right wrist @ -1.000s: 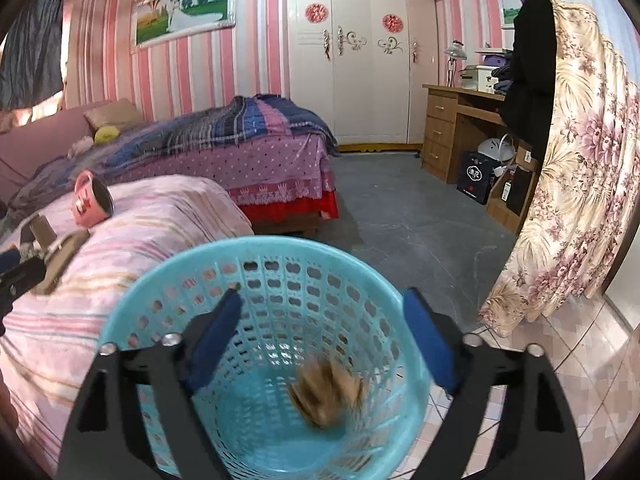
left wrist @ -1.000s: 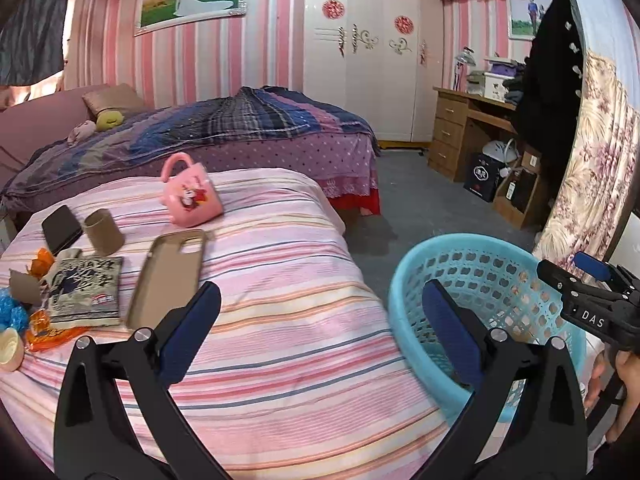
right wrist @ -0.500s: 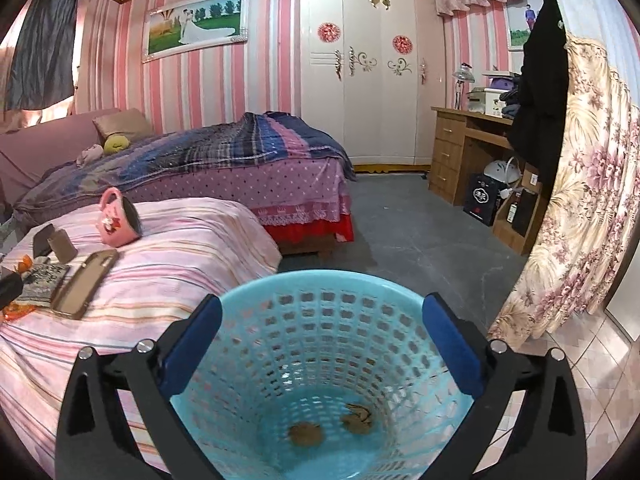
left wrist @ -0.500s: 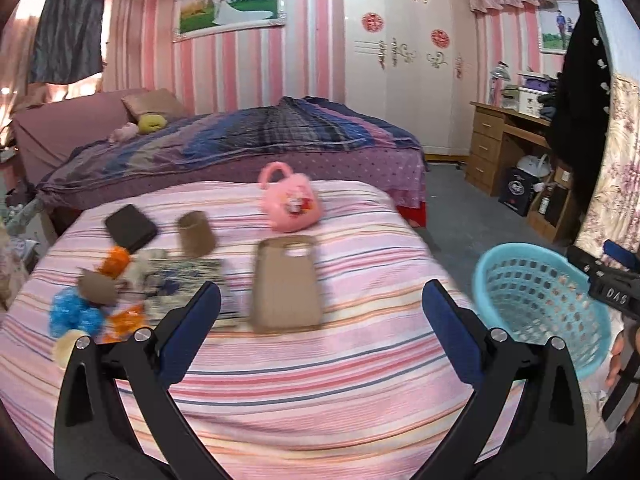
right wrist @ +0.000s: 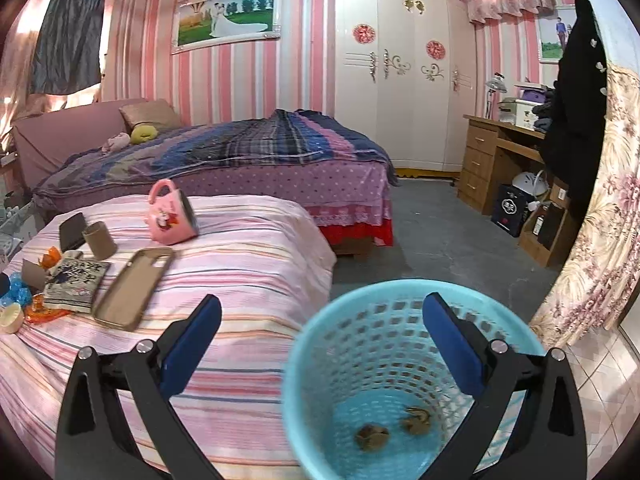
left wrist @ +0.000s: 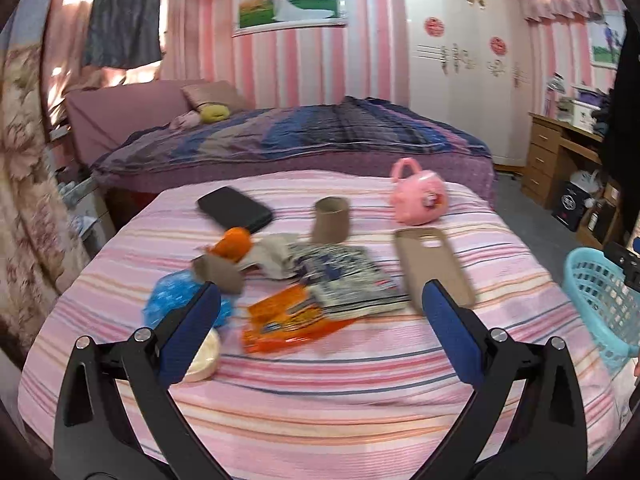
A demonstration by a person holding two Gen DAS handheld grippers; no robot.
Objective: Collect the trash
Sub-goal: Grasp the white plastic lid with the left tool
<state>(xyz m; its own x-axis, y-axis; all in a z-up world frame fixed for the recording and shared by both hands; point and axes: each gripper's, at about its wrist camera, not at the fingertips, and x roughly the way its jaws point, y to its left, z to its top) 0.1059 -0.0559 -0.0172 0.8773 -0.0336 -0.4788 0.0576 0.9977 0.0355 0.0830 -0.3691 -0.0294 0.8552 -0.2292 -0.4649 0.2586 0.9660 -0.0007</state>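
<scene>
With the left hand-held gripper (left wrist: pixel 320 316) spread apart, the light, crinkly orange wrapper (left wrist: pixel 286 322) at 12 o'clock is best pinched by its edge.

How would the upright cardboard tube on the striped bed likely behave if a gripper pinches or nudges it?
The cardboard tube looks hollow and thin-walled, so probably light and easily crushed. It stands on end on soft bedding, so a nudge would likely tip it. Once on its side, it may roll.
</scene>
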